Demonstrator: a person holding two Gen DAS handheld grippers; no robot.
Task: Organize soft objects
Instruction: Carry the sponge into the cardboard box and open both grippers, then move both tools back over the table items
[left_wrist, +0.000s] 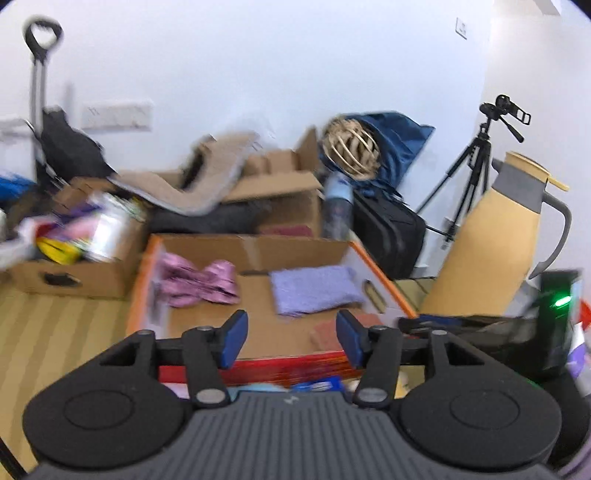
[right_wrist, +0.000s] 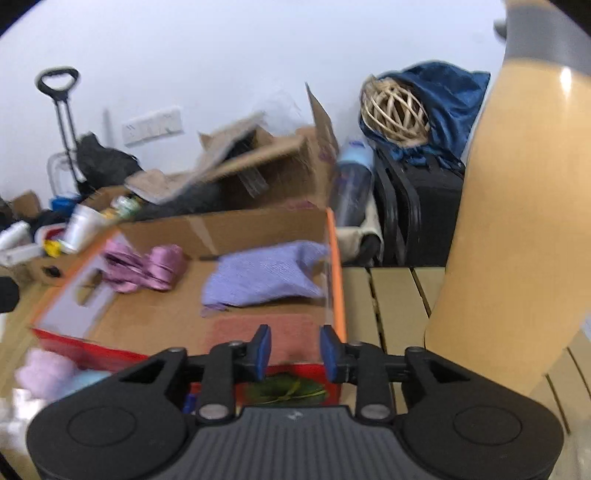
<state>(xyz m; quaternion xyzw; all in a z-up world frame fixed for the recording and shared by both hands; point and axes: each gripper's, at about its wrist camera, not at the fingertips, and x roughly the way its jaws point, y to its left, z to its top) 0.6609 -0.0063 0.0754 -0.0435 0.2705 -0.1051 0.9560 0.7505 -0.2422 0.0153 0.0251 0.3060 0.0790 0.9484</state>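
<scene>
- Blue-padded fingers of the left gripper (left_wrist: 291, 338) stand well apart with nothing between them, just above the near red edge of the cardboard box (left_wrist: 258, 247).
- The right gripper (right_wrist: 294, 350) is parted too — a narrower gap, also empty — over the same box's near right corner, by its orange rim.
- A reddish-brown cloth (right_wrist: 266, 328) lies flat on the box floor right ahead of the right gripper.
- Further in, a folded lilac towel (right_wrist: 264, 275) rests against the box's right side, and a crumpled pink satin cloth (right_wrist: 147, 267) sits in the far left corner, apart from the towel.
- Outside the box at near left, a pale pink fluffy thing (right_wrist: 44, 373) lies blurred.
- To the right stands a tall tan jug (left_wrist: 498, 240) with a grey handle.
- Beyond — more open cartons, a wicker ball (right_wrist: 393, 110) on blue fabric, and a tripod (left_wrist: 476, 162) against the white wall.
</scene>
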